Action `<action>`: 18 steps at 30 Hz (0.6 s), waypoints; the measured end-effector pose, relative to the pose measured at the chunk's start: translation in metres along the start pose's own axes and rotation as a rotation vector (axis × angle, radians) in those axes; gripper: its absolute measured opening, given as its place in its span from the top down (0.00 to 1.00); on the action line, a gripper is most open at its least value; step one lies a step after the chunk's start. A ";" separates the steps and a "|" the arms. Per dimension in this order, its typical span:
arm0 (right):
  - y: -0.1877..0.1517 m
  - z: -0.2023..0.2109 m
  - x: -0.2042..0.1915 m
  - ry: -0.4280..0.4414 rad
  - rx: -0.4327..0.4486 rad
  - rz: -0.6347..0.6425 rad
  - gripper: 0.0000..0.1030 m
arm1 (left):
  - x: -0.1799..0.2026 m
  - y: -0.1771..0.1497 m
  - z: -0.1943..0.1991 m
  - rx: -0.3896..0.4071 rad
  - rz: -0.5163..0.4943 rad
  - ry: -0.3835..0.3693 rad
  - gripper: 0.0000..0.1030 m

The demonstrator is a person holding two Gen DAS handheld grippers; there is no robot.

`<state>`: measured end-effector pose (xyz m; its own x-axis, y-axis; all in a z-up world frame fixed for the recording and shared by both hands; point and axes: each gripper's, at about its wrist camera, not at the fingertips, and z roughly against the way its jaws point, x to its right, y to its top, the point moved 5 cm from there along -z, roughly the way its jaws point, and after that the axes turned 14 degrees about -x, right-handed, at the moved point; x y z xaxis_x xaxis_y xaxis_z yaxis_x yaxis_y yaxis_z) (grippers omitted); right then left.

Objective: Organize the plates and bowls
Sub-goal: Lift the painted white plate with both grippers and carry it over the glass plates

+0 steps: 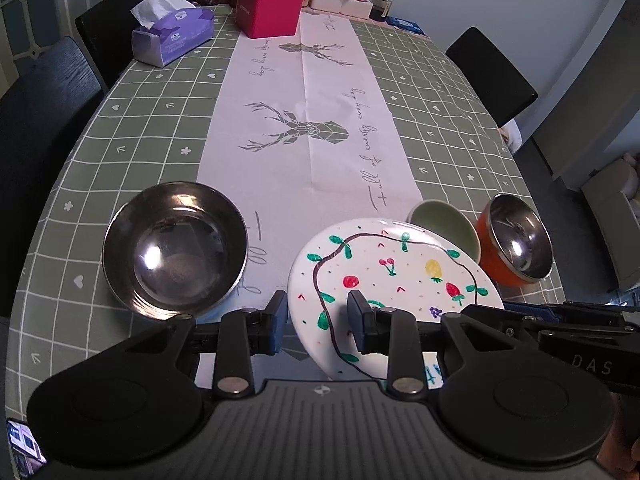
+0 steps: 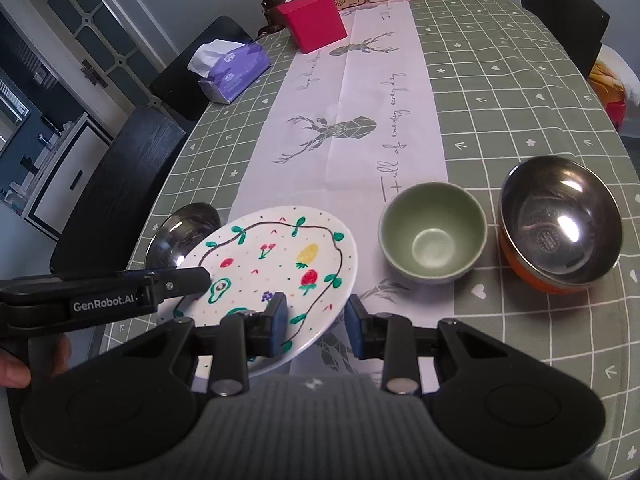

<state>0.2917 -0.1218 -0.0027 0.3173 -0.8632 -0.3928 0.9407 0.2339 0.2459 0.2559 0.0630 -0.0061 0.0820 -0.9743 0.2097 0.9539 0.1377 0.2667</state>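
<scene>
Left wrist view takes in the table [image 1: 120, 128], covered in a green checked cloth with a pale runner down its middle, and the dishes all sit toward its near edge. Largest of them is the plate [image 1: 384, 264], white with painted fruit and a dark looping vine; it is tilted and looks lifted clear of the cloth, carried between both grippers. The left gripper [image 1: 318, 320] is clamped on the plate's left rim, one finger over the painted face and one outside the edge. In the right wrist view the right gripper [image 2: 316, 322] pinches the near right rim the same way, so the plate is probably held on two sides to keep it from tipping (a single pinch on a wide plate would likely let it swing).

Next comes the steel bowl [image 1: 176, 248], standing left of the plate near the table's left edge. An orange bowl [image 2: 560, 228] with a steel lining sits toward the near right corner. Smallest is the green bowl [image 2: 432, 236], just beside the orange one and between it and the plate, both likely waiting for stacking.
</scene>
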 end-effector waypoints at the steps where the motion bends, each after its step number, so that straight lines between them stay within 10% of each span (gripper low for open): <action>1: -0.006 0.003 0.001 -0.003 0.001 0.005 0.69 | 0.003 -0.006 0.001 0.007 -0.004 0.001 0.65; 18: -0.116 0.032 0.059 -0.066 0.038 -0.014 0.69 | 0.071 -0.107 -0.030 0.039 -0.037 -0.131 0.65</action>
<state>0.1980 -0.2143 -0.0263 0.2939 -0.8943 -0.3373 0.9394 0.2051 0.2747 0.1680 -0.0261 -0.0479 0.0062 -0.9475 0.3196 0.9435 0.1114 0.3121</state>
